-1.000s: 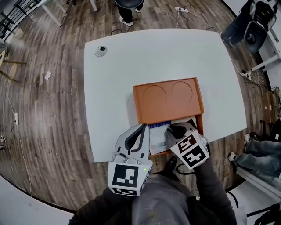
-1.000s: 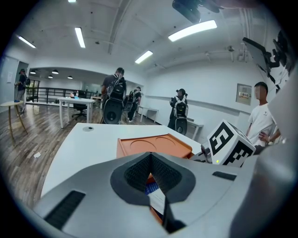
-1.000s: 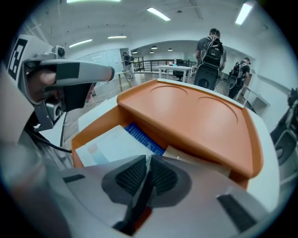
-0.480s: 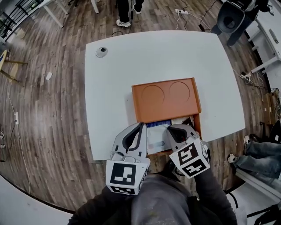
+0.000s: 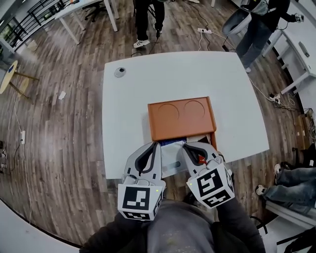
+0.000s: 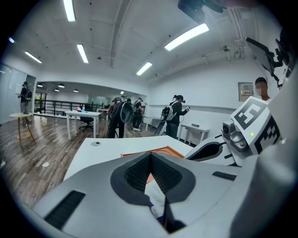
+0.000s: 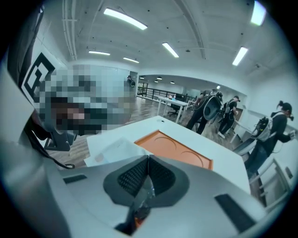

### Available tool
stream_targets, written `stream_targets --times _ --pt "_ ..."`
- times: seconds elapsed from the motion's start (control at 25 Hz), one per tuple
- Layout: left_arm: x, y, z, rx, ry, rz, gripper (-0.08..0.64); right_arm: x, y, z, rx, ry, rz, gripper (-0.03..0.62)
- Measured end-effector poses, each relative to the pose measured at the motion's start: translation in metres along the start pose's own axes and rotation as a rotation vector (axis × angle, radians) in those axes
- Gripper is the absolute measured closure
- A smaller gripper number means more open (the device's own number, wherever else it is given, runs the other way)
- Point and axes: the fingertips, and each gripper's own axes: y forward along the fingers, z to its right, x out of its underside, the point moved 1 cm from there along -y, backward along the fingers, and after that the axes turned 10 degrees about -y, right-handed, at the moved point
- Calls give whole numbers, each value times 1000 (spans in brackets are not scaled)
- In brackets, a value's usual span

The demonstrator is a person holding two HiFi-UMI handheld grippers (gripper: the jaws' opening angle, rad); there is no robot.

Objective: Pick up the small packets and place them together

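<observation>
An orange tray [image 5: 180, 118] with two round recesses lies on the white table [image 5: 128, 113]. At the tray's near end, my left gripper [image 5: 157, 145] is shut on a large white packet with blue print [image 5: 173, 157]; in the left gripper view the packet [image 6: 156, 197] sits wedged behind the closed pads [image 6: 139, 174]. My right gripper [image 5: 186, 146] is beside it to the right. It is shut on a small orange-and-silver packet [image 5: 201, 159], which shows between the jaws in the right gripper view [image 7: 142, 207]. Both grippers are lifted above the table's near edge.
A small grey round object [image 5: 120, 71] rests at the table's far left corner. People stand beyond the far edge [image 5: 148, 15] and at the far right [image 5: 256, 24]. Someone's legs [image 5: 291, 180] are at the right. Cables lie on the wooden floor.
Both grippers have risen toward the camera, the right one more. The orange packet now shows between the right jaws. The head view has tilted up, showing more of the room.
</observation>
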Motion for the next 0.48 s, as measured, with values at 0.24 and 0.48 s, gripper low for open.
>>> stream_targets --times 0.24,0.48 --pt "-6 -15 7 -22 10 34 565 -11 -11 2 15 -23 39 581" --pt "-13 1 -3 -13 10 31 565 -20 8 17 18 -23 38 581"
